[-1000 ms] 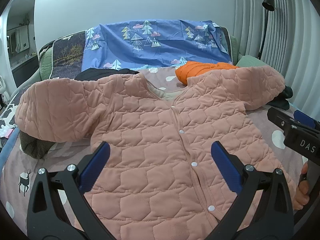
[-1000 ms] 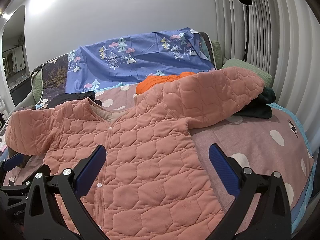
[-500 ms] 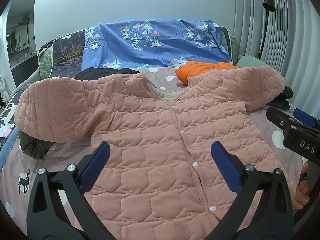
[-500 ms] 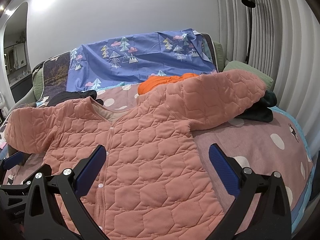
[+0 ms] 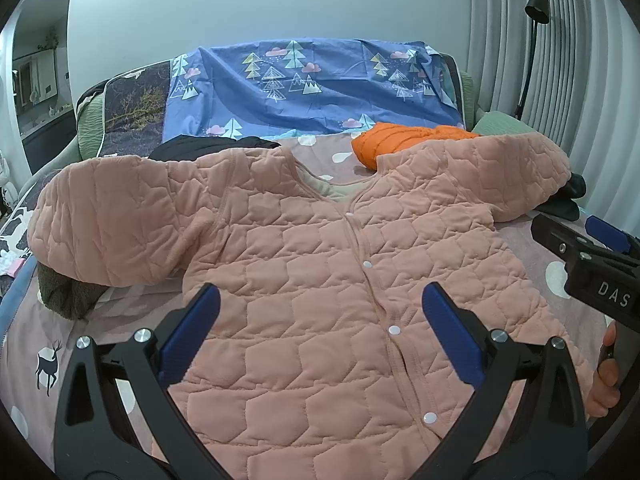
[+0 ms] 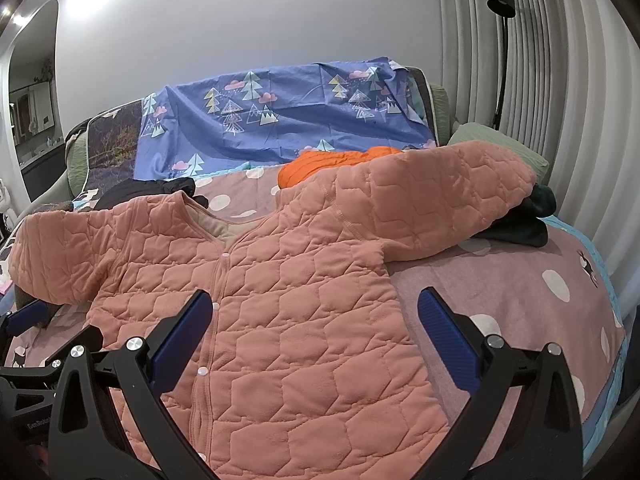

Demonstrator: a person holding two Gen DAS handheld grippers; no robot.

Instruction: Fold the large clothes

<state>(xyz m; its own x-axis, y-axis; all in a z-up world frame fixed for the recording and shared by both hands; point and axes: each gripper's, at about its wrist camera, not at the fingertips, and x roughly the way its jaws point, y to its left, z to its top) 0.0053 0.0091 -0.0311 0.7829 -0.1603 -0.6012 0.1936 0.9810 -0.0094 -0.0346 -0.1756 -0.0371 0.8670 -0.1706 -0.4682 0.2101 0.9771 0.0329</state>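
**Op:** Left gripper (image 5: 320, 328) is spread wide, nothing between the fingers, hovering over the lower front of the pink quilted jacket (image 5: 320, 264). Right gripper (image 6: 316, 332) is likewise wide open and empty, over the hem on the jacket's right side, its outer finger above bare bedspread (image 6: 520, 292).

**Rev:** Where does the jacket lie?

**Op:** Flat on the bed, front up, snaps closed, collar away from me. Both sleeves are spread out. The left sleeve (image 5: 116, 220) drapes over a dark olive lump (image 5: 64, 296); the right sleeve (image 6: 432, 204) rests on a dark garment (image 6: 524, 220) near the curtain. Orange garment (image 6: 332, 164) just behind the right shoulder, black one (image 5: 208, 146) behind the left.

**Rev:** So what's the step?

**Op:** My read: first fold not started. I'd take the sleeves in first.

**Rev:** Tips?

**Op:** Pinch each sleeve near the cuff, top layer plus lining together; the quilting looks thick, so go deep between the fingers. Lift clear of the clutter underneath before swinging across, or I drag the dark pieces along. Lay the sleeve flat across the chest, aligned to the snap line (image 5: 368, 266).

**Rev:** Risks?

**Op:** Puffy fabric springing back open. Press down before releasing.
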